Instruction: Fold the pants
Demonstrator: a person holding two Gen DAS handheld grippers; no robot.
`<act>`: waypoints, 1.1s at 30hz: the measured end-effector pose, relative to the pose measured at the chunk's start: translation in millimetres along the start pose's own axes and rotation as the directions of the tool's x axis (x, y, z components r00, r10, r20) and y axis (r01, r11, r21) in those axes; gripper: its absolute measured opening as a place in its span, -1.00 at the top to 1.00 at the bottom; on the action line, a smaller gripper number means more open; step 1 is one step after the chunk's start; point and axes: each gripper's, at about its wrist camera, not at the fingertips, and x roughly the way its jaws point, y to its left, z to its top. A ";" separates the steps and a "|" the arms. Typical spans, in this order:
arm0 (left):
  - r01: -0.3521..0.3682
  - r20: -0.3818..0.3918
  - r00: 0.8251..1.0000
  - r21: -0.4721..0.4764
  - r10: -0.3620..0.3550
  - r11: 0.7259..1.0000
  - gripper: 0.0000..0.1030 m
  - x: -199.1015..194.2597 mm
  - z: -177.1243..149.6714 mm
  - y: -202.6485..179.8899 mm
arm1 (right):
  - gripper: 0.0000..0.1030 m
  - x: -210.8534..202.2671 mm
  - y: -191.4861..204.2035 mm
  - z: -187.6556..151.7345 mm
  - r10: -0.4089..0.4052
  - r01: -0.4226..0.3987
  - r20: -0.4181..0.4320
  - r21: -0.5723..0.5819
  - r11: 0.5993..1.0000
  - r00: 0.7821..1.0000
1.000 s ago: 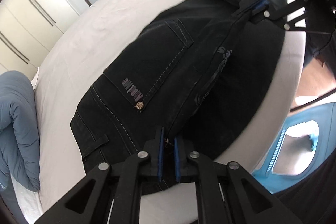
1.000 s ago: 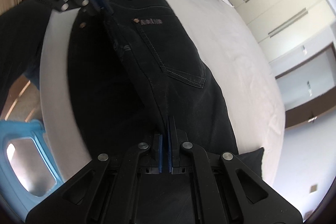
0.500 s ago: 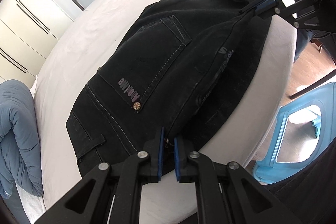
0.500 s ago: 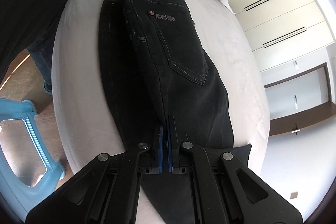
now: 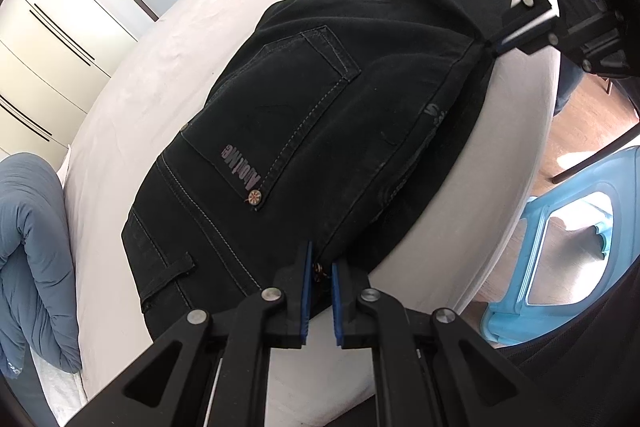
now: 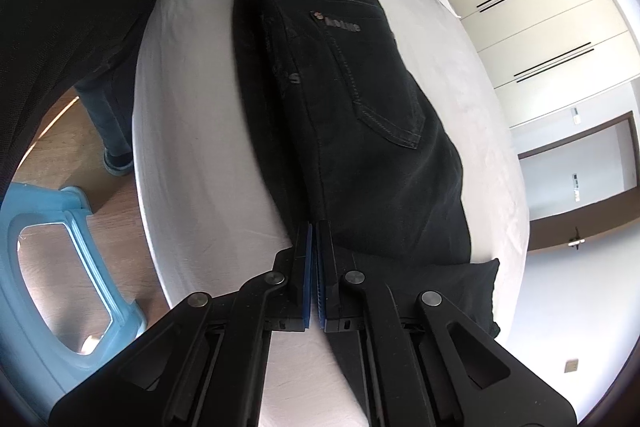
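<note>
Pants (image 5: 320, 115), black, lie doubled lengthwise on the white bed (image 5: 152, 75) near its edge; left claw (image 5: 319, 267) clamps the waistband end; right claw (image 6: 313, 227) clamps the fold's far end; blue stool (image 5: 560, 247) stands beside the bed.

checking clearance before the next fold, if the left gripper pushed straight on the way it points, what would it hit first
The left gripper is already shut on the waist edge of the black denim pants, so going on it would press into that denim and the white bed beneath. Depth is hard to judge through the fisheye.
</note>
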 end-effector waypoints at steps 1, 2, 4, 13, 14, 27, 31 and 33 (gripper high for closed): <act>0.000 -0.001 1.000 0.001 0.000 1.000 0.84 0.5 -0.5 -0.4 | 0.99 0.6 3.3 -0.6 0.011 -0.011 -0.002 -0.001 1.000 1.000; -0.002 -0.002 1.000 0.003 0.002 1.000 0.84 0.6 -0.8 -1.2 | 0.99 0.4 7.6 -1.6 0.020 -0.020 -0.004 -0.001 1.000 1.000; -0.004 0.000 1.000 0.002 0.004 1.000 0.84 -0.7 -1.1 -2.4 | 0.99 -0.4 10.9 -0.3 0.035 -0.035 0.001 0.005 0.999 0.999; -0.006 0.021 1.000 -0.034 0.007 0.999 0.84 -9.5 -1.9 -2.3 | 0.95 -21.2 -37.1 10.5 -0.105 0.091 0.060 0.205 0.975 0.993; -0.004 0.023 1.000 -0.039 0.005 0.999 0.84 -9.9 -1.8 -1.3 | 0.95 -18.0 -36.8 11.5 -0.098 0.087 0.053 0.184 0.979 0.994; 0.022 0.053 0.998 -0.101 -0.017 0.995 0.84 -16.9 -5.7 10.5 | -0.68 -19.8 -13.7 5.6 -0.096 0.066 0.155 0.185 0.980 0.983; 0.020 0.052 0.999 -0.099 -0.015 0.995 0.84 -16.9 -5.3 8.8 | 0.16 -15.4 -12.0 8.5 -0.111 0.085 0.142 0.182 0.980 0.984; 0.019 0.053 0.998 -0.099 -0.014 0.995 0.84 -17.1 -5.0 8.2 | 0.36 -7.9 -12.9 9.9 -0.107 0.086 0.108 0.182 0.980 0.988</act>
